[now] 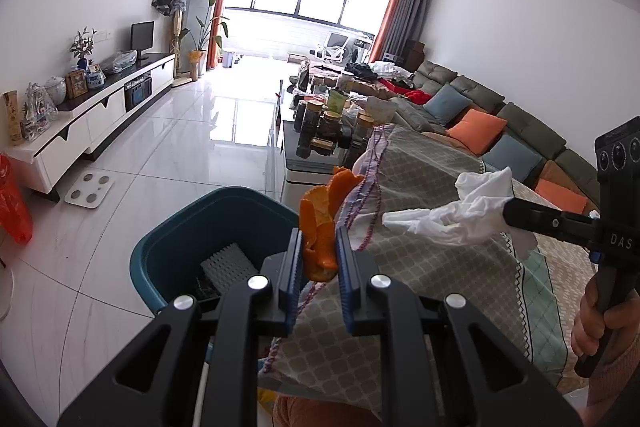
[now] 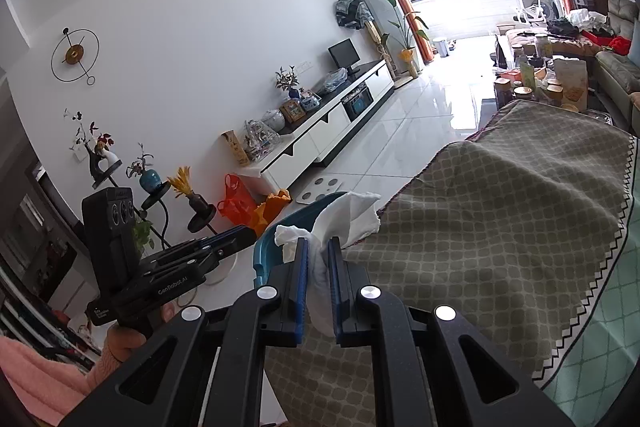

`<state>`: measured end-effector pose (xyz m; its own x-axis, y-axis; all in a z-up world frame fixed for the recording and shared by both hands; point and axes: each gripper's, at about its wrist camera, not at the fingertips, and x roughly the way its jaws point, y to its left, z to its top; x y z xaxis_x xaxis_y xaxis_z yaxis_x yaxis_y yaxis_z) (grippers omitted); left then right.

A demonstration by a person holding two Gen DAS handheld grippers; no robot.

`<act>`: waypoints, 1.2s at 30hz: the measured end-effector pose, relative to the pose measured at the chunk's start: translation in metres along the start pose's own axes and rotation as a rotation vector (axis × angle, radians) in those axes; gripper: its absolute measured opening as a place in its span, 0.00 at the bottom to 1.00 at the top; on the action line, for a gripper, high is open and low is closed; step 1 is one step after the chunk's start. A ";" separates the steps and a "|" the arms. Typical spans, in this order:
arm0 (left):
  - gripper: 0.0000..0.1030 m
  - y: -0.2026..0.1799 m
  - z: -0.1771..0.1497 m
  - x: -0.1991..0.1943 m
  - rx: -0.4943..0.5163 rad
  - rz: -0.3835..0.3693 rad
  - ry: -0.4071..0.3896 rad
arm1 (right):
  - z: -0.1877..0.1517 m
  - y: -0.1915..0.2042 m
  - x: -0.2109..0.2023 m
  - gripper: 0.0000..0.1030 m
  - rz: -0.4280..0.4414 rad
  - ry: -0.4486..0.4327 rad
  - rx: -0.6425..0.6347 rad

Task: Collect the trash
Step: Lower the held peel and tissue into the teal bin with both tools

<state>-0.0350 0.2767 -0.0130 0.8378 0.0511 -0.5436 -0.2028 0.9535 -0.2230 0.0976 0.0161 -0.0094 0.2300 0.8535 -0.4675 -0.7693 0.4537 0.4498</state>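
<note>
My left gripper (image 1: 319,247) is shut on an orange peel (image 1: 322,223) and holds it at the right rim of a teal trash bin (image 1: 188,227). The bin holds a white ridged piece and dark scraps. My right gripper (image 2: 319,255) is shut on a crumpled white tissue (image 2: 340,215) above the cloth-covered table edge. In the left wrist view the right gripper (image 1: 508,213) comes in from the right with the tissue (image 1: 452,215). In the right wrist view the left gripper (image 2: 250,233) holds the peel (image 2: 270,209) just left of the bin (image 2: 276,247).
A patterned cloth (image 1: 440,247) covers the table beside the bin. A coffee table with jars (image 1: 324,131) stands ahead, a sofa with cushions (image 1: 500,131) on the right. A TV cabinet (image 1: 92,115), a scale (image 1: 89,189) and an orange bag (image 1: 14,203) lie left.
</note>
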 end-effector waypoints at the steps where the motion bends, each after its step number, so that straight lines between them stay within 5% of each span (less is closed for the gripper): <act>1: 0.17 0.001 0.000 0.000 -0.001 0.002 -0.001 | 0.001 0.001 0.001 0.10 0.001 0.002 -0.001; 36: 0.17 0.008 0.000 -0.003 -0.019 0.037 -0.009 | 0.008 0.011 0.028 0.10 0.032 0.048 -0.042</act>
<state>-0.0393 0.2840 -0.0129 0.8344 0.0886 -0.5440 -0.2430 0.9450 -0.2187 0.1001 0.0468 -0.0117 0.1774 0.8536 -0.4898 -0.8003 0.4148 0.4330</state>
